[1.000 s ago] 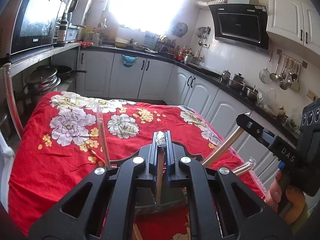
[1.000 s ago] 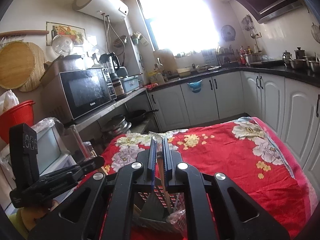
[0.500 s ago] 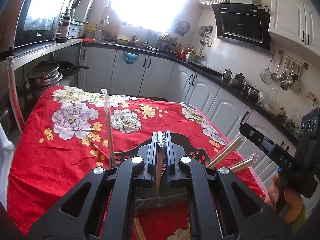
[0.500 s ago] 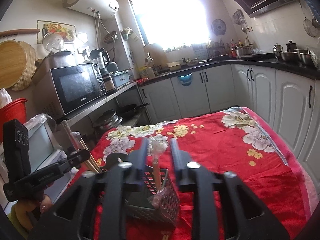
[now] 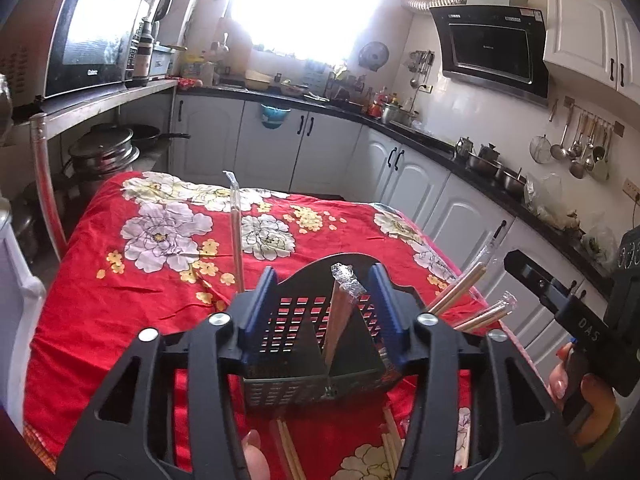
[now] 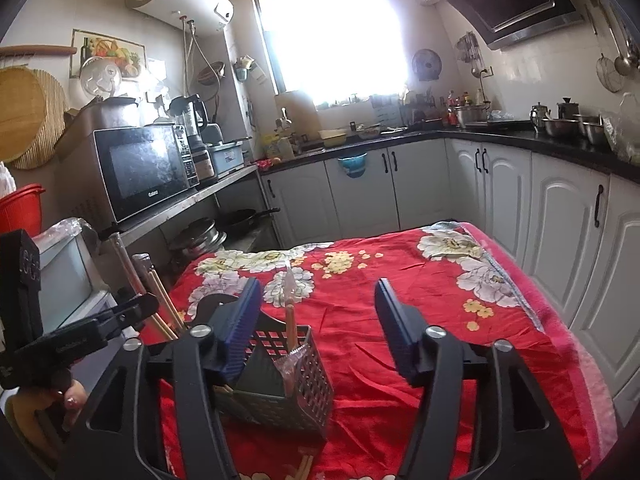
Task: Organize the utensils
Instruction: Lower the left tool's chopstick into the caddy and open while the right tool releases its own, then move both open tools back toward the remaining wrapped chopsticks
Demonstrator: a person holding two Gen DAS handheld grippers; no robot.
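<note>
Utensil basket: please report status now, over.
Left gripper open, right gripper open. Wrapped chopsticks standing in utensil basket. Loose chopsticks on cloth nearby.

Both wrist cameras sit low and close behind the dark slotted basket (image 5: 312, 344) on the red floral cloth (image 5: 120, 300), facing the bright window (image 5: 304, 4). The left view looks from the basket's left, the right from its right. Both share the basket (image 6: 288, 392), cloth, window and white cabinets (image 6: 360, 196).

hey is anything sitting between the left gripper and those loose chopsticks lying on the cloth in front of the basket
Nothing visible does. The loose chopsticks lie on the red cloth nearer than the basket, directly below the open left gripper.
</note>
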